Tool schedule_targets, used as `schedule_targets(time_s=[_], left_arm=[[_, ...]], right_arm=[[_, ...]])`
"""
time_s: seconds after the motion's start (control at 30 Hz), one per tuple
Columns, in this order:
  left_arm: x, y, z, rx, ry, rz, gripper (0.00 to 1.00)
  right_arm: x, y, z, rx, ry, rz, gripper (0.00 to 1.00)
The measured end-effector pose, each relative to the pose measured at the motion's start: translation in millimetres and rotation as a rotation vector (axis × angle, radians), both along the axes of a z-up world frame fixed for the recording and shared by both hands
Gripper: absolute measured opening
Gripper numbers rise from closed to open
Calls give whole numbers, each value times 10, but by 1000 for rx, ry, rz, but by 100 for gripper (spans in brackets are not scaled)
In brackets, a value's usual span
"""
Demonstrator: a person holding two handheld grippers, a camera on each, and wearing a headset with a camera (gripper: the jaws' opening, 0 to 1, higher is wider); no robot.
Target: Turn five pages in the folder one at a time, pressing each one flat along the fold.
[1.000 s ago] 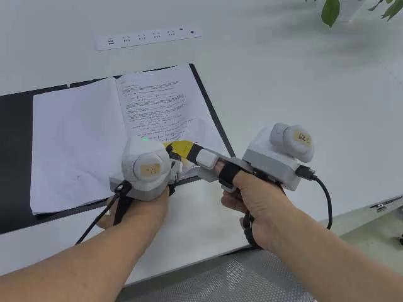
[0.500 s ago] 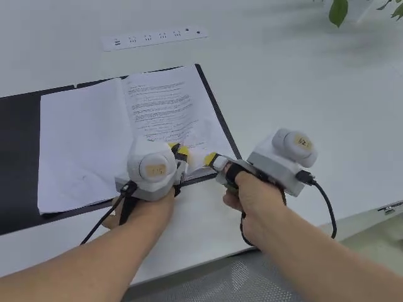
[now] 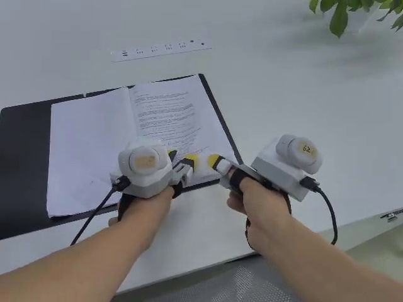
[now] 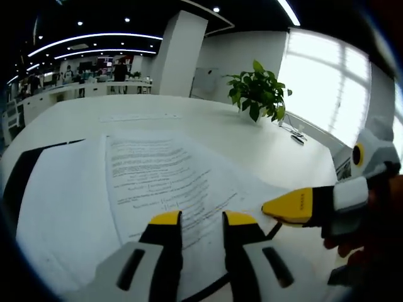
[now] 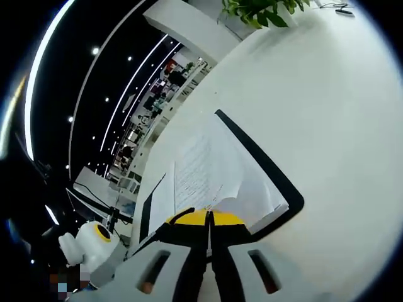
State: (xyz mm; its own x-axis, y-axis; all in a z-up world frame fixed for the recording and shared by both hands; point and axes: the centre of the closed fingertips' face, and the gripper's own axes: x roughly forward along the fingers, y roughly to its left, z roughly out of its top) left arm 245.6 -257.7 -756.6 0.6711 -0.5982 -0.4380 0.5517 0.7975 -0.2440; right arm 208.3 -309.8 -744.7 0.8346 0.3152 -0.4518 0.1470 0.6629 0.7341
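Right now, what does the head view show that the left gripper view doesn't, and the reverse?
Head view: the person's left hand and forearms, plus a cable trailing from the left device. Left gripper view: the office behind, with a column, ceiling lights and a window. Both: the folder open on the white table, its printed page, the left claw slightly open over it, the right claw shut by its near corner, a plant.

One folder [image 3: 25, 157], two tools [image 3: 187, 163] [image 3: 213, 161], one plant [image 3: 339, 19]
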Motion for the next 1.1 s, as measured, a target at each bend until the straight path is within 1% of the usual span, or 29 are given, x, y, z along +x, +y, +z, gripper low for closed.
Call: schedule_targets(time_s=[0.03, 0.07, 0.1, 0.17, 0.2, 0.27, 0.33, 0.37, 0.4, 0.43, 0.5, 0.53, 0.57, 0.6, 0.63, 0.67, 0.73, 0.77, 0.8, 0.9, 0.93, 1.1], left_arm=[[-5, 26, 54, -5, -14, -5, 24], [-11, 61, 100, -6, -25, -6, 26], [-18, 104, 138, 0, -28, -7, 29], [-26, 210, 263, -6, -49, 2, 30], [-38, 276, 325, 1, -58, 7, 31], [-61, 355, 403, 2, -67, 10, 32], [-83, 457, 509, 3, -88, 19, 34], [-106, 510, 570, 2, -95, 22, 33], [-115, 549, 606, 3, -102, 25, 34], [-136, 602, 671, 2, -117, 25, 34], [-185, 688, 793, 2, -135, 29, 34], [-198, 729, 836, -1, -144, 33, 34], [-213, 767, 879, -10, -151, 37, 35], [-239, 828, 920, -6, -157, 39, 35], [-259, 870, 950, -2, -164, 39, 36], [-286, 929, 988, 0, -176, 38, 37], [-315, 1020, 1008, 22, -185, 35, 38], [-331, 1067, 1021, 24, -191, 37, 39], [-353, 1143, 1035, 32, -196, 41, 39], [-398, 1310, 1062, 44, -199, 52, 39], [-409, 1351, 1072, 45, -199, 56, 39], [-450, 1622, 1138, 47, -207, 89, 38]], right_arm=[[9, 10, 50, -23, -24, 14, 0], [11, 22, 84, -34, -37, 23, 0], [12, 36, 117, -39, -47, 30, 0], [14, 69, 199, -37, -68, 35, 0], [17, 93, 250, -49, -85, 44, 0], [14, 144, 343, -69, -115, 59, 0], [7, 198, 400, -77, -132, 74, 0], [6, 228, 451, -90, -151, 80, 0], [2, 255, 486, -97, -163, 87, 0], [-6, 286, 515, -103, -171, 95, 0], [-17, 363, 584, -120, -196, 112, 0], [-24, 409, 618, -140, -211, 128, 0], [-34, 447, 644, -144, -216, 134, 0], [-38, 480, 675, -154, -229, 142, 0], [-44, 525, 709, -171, -243, 156, 0], [-49, 555, 725, -176, -248, 162, 0], [-50, 624, 767, -181, -264, 174, 0], [-52, 672, 803, -188, -280, 186, 0], [-54, 704, 813, -191, -282, 193, 0], [-59, 838, 862, -216, -304, 227, 0], [-58, 854, 864, -216, -304, 230, 0], [-44, 1088, 910, -236, -327, 274, 0]])
